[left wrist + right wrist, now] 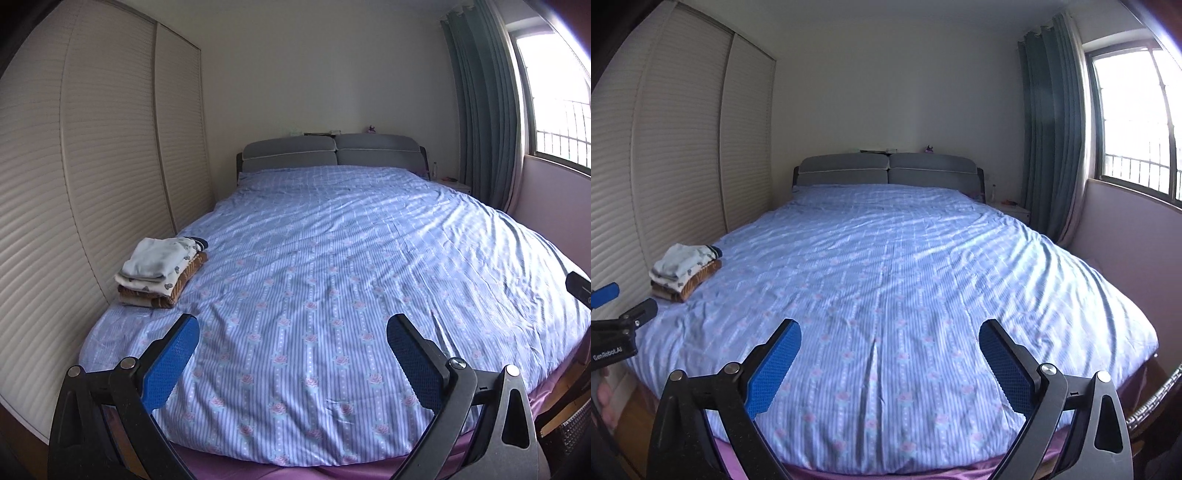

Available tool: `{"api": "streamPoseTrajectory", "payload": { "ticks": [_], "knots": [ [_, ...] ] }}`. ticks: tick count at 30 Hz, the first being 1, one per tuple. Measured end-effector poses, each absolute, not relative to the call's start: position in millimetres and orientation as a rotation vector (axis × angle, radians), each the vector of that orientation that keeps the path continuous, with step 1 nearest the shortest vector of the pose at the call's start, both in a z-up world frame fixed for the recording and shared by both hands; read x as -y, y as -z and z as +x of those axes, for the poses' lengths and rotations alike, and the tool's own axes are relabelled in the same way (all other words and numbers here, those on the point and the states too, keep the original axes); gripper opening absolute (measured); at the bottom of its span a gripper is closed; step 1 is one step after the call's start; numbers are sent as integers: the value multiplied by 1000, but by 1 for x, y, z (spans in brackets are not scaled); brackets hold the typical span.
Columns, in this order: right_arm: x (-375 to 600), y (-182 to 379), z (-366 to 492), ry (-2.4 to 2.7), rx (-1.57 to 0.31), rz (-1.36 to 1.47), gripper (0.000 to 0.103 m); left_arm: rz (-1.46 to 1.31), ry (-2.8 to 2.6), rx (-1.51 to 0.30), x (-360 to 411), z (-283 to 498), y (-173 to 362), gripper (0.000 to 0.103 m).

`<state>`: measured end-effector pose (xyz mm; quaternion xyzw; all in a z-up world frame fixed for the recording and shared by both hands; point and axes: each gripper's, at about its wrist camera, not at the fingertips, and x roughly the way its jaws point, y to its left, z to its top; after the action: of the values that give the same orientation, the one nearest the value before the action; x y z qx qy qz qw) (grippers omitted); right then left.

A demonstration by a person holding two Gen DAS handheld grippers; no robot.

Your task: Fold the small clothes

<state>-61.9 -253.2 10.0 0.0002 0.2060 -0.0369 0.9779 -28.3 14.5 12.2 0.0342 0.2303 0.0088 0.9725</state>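
Note:
A small stack of folded clothes (162, 271), pale garments on top of a brown one, lies on the left side of the blue striped bedspread (332, 258). It also shows in the right wrist view (685, 271). My left gripper (293, 325) is open and empty above the foot of the bed, right of the stack. My right gripper (890, 330) is open and empty above the bed's foot. The left gripper's fingers (628, 302) show at the left edge of the right wrist view. A black part of the right gripper (580, 288) shows at the right edge of the left wrist view.
A slatted wardrobe (92, 166) runs along the bed's left side. A grey headboard (332, 151) stands at the far end. A green curtain (1052, 129) and a window (1137, 122) are at the right. A white nightstand (1012, 210) stands beside the headboard.

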Motion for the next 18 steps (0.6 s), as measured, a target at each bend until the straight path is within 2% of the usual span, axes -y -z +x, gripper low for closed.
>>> {"api": "streamPoseTrajectory", "payload": {
  "ticks": [18],
  "knots": [
    [253,-4,-71,92,-422,-5,98,72,-30,-480,-16,-33,-6,103]
  ]
}}
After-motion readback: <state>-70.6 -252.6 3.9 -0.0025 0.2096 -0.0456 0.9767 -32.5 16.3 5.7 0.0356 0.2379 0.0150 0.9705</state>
